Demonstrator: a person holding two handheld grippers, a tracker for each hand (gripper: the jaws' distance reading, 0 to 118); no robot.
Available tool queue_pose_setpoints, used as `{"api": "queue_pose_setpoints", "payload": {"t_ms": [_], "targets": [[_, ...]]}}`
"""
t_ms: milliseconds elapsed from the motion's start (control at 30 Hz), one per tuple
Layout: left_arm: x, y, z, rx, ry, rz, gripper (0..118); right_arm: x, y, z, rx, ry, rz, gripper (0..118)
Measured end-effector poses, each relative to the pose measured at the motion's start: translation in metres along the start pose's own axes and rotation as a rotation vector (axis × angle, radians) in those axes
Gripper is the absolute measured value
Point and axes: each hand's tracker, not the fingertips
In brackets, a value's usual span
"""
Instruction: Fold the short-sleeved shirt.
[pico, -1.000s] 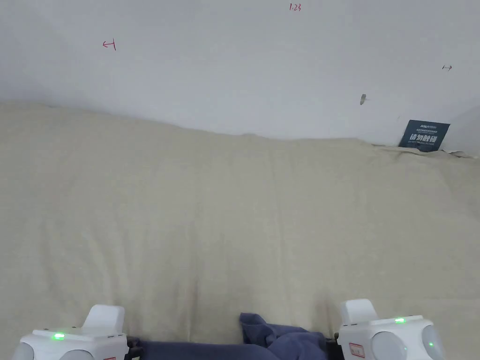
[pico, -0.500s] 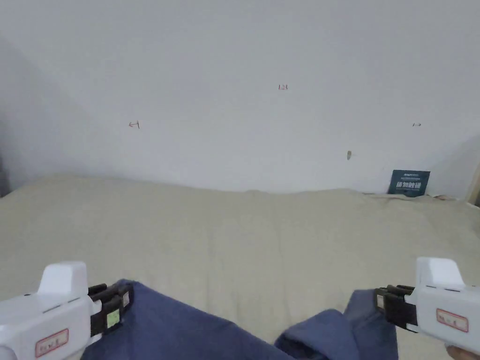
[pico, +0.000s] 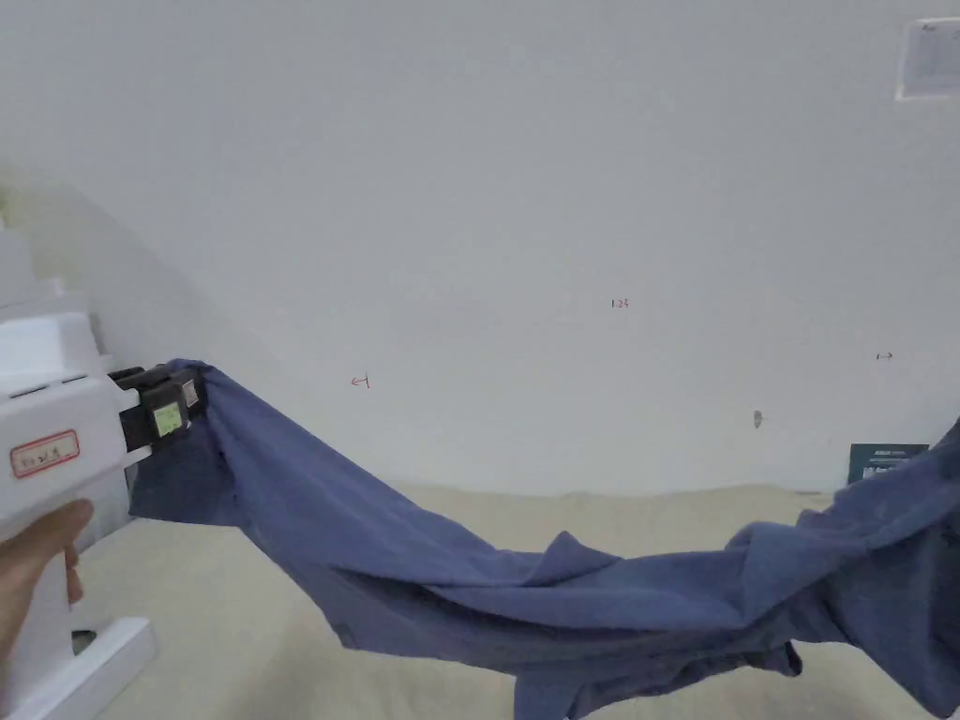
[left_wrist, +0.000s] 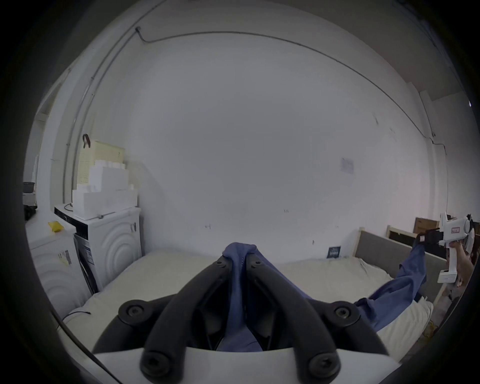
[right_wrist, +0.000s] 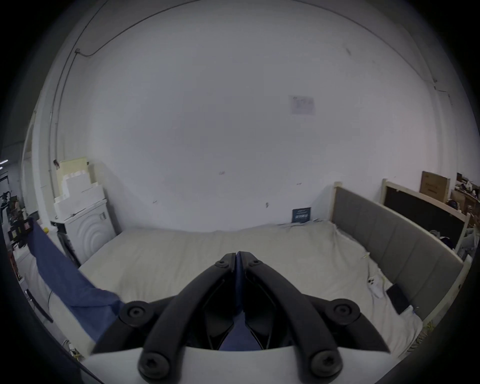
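The blue short-sleeved shirt hangs in the air above the bed, stretched left to right and sagging in the middle. My left gripper is raised at the left of the head view, shut on one bunched end of the shirt. In the right gripper view my right gripper is shut on a thin edge of the shirt, and the cloth runs off to the left. The left gripper view shows the right gripper far off at the right, holding the other end.
A bed with a cream sheet lies below, against a white wall. A grey padded headboard bounds its right side. White appliances with stacked foam blocks stand at the left. A dark card leans on the wall.
Both grippers have lifted the shirt from low over the bed up into the air and spread apart. The head camera has tilted upward, so more wall shows.
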Motion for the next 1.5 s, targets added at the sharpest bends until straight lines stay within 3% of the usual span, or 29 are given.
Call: {"api": "queue_pose_setpoints", "payload": {"t_ms": [133,433,633,1100,1300,1500], "targets": [[-0.005,0.016,-0.002,0.008,0.019,-0.001,7,0.003,0.022,0.004,0.032,-0.057,0.02,2],[-0.008,0.032,-0.017,0.015,0.04,-0.006,7,0.003,0.045,0.002,0.084,-0.065,-0.01,2],[-0.003,0.032,-0.036,-0.001,0.037,-0.032,7,-0.001,0.049,-0.021,0.063,-0.073,0.014,2],[0.007,0.038,-0.191,-0.136,0.069,-0.113,7,-0.038,0.088,-0.152,-0.025,-0.084,0.054,2],[0.002,0.051,-0.249,-0.166,0.122,-0.137,7,-0.045,0.122,-0.202,-0.051,-0.158,0.014,2],[-0.01,0.029,-0.275,-0.192,0.13,-0.14,7,-0.05,0.117,-0.236,-0.056,-0.145,0.011,2]]}}
